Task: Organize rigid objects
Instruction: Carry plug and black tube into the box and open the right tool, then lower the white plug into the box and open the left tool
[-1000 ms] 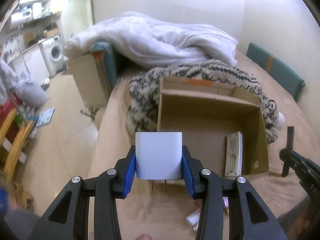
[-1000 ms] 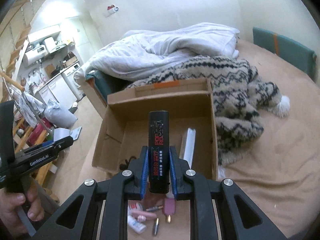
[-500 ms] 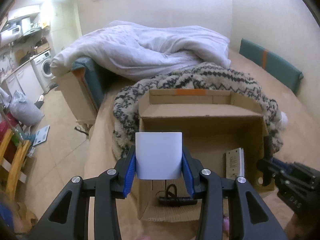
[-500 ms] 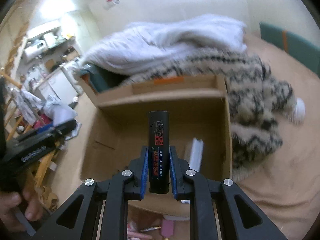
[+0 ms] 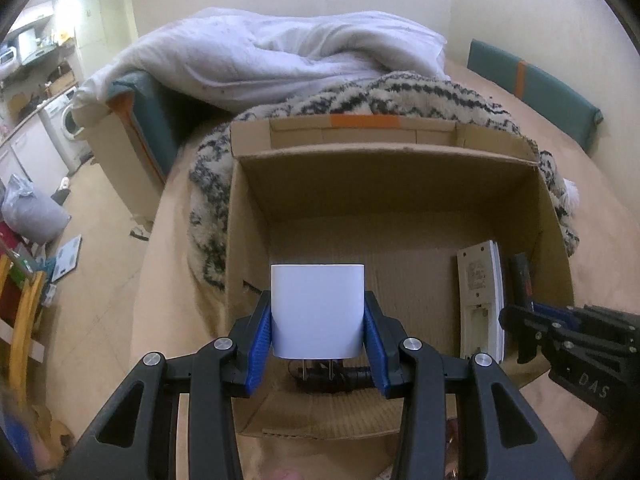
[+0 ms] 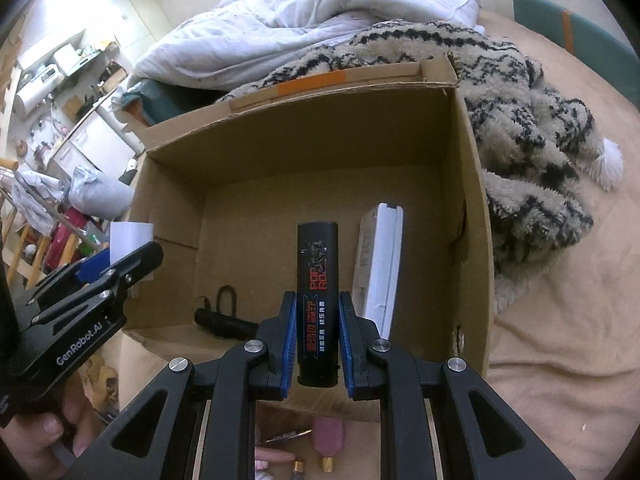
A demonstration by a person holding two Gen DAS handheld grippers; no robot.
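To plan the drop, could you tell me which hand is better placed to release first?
Probably right: the right gripper holds its black cartridge well inside the cardboard box; the left gripper's white charger hangs nearer the front.

My left tongs (image 5: 318, 322) are black with blue pads and they've got a plain white charger (image 5: 317, 312), the right tongs (image 6: 318, 344) grip a black battery stick (image 6: 317, 300) with red and white lettering. Box (image 5: 400, 200) is brown cardboard with an orange tape strip, and there's a cream-and-black zigzag blanket (image 6: 532, 152) on the tan bed (image 6: 560, 340).
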